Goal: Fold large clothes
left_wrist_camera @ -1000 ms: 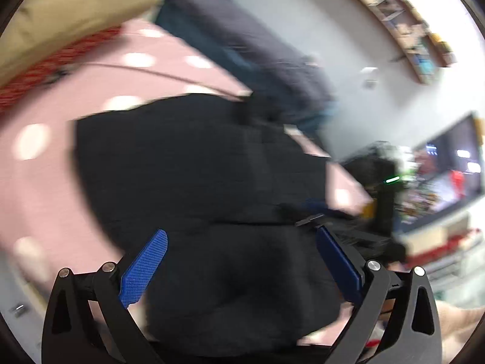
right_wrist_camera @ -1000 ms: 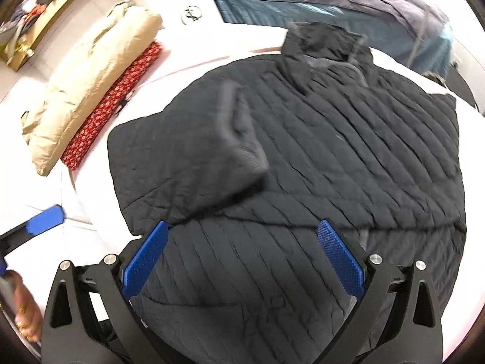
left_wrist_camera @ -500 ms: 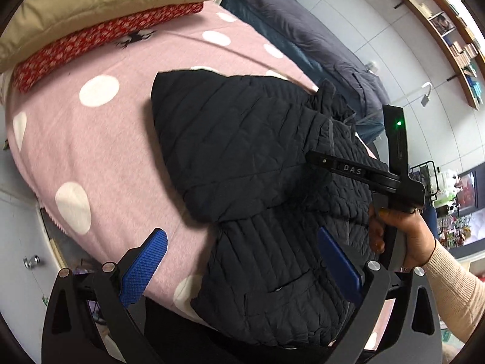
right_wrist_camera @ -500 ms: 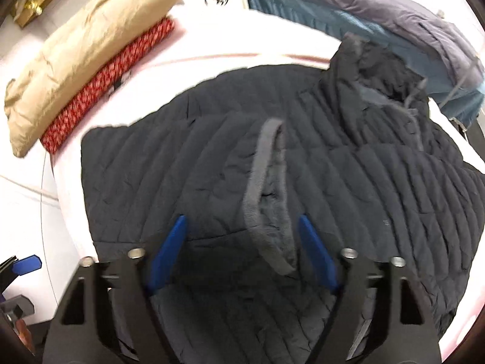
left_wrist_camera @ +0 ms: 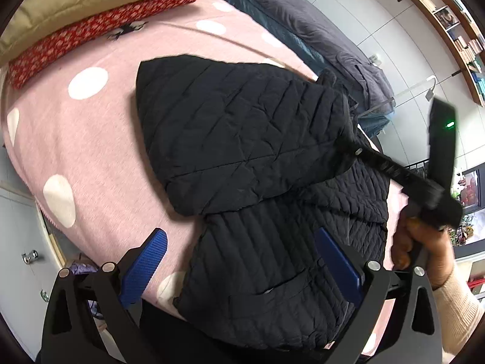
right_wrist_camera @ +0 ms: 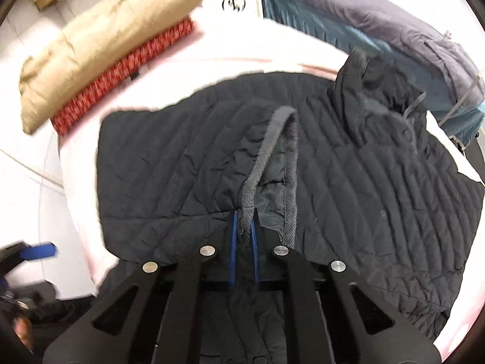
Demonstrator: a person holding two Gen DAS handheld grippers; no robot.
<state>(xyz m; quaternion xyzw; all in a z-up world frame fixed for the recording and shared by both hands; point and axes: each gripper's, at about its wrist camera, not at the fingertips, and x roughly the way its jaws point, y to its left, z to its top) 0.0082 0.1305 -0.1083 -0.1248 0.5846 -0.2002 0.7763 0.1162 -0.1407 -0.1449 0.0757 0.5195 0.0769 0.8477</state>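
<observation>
At the far left of the pink blanket [left_wrist_camera: 100, 139], which is soft-looking and dotted with large white spots, a puffy tan coat [left_wrist_camera: 100, 3] lies folded on top of a red garment [left_wrist_camera: 91, 39] with a small pale print; the two make a low stack well apart from the work. No container shows in either view. The black quilted jacket [left_wrist_camera: 242, 139] lies spread across the middle of the blanket, its near hem hanging over the near edge and its collar [right_wrist_camera: 376, 88] standing crumpled at the far right. Its shell is matte and slightly creased, stitched in narrow slanted channels, and one sleeve is folded inward across the body so that its grey ribbed cuff [right_wrist_camera: 272, 157] opens as a long loop toward the near side. The left gripper [left_wrist_camera: 239, 270] hovers over the near hem with its blue ridged pads wide apart and nothing between them. The right gripper [right_wrist_camera: 244, 227] has just been closing, and its two thin blue pads now pinch the near edge of the cuff, with the fabric sandwiched between them. From the left wrist view the right hand [left_wrist_camera: 424, 242], in a cream knitted sleeve [left_wrist_camera: 457, 312], grasps that tool's black handle at the right. Beyond the blanket a dark grey padded garment [left_wrist_camera: 318, 27] lies over blue cloth.
</observation>
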